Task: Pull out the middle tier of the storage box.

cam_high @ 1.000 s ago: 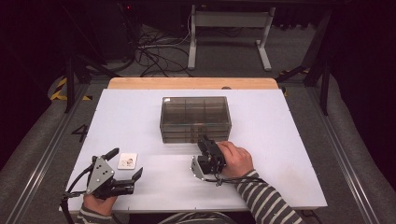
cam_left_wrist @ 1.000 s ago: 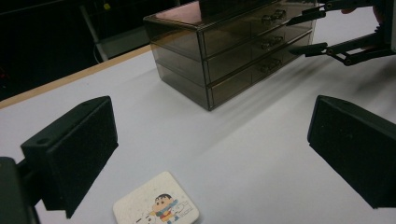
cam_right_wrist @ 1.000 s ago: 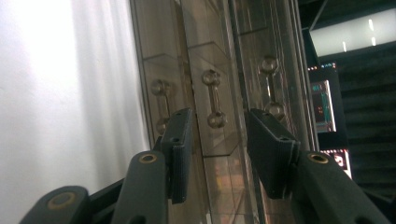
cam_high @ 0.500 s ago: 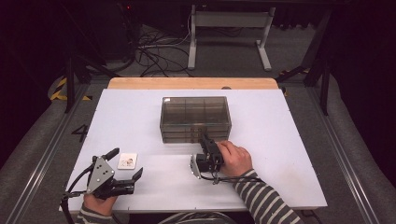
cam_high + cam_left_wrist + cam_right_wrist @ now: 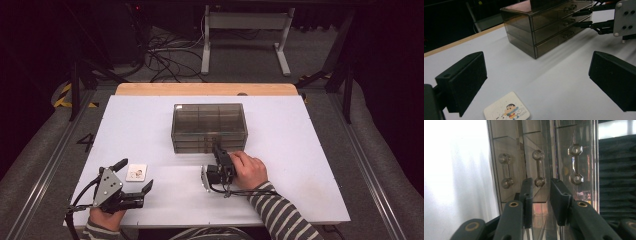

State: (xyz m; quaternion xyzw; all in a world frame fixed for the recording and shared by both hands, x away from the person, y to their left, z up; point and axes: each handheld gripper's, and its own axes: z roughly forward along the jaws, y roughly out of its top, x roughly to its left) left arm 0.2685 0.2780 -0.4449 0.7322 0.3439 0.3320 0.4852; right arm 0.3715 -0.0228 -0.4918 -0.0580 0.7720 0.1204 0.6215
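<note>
A smoky clear three-drawer box stands mid-table. My right gripper, turned on its side, points at the box front. In the right gripper view its tips flank one end of the middle drawer's handle. The jaws have just been closing with that handle end between them, and a sliver of gap still shows beside it. My left gripper rests open near the front left corner, its wide-apart jaws above bare table. A small white card with a cartoon figure lies just in front of it, untouched.
The white table has a wooden strip along its far edge. Beyond it are floor cables and a desk frame. The left gripper view shows the box with the right gripper at its drawers.
The right gripper's jaws have drawn closer together at the drawer front, and the hand has edged slightly toward the box. The left gripper and the card have not moved.
</note>
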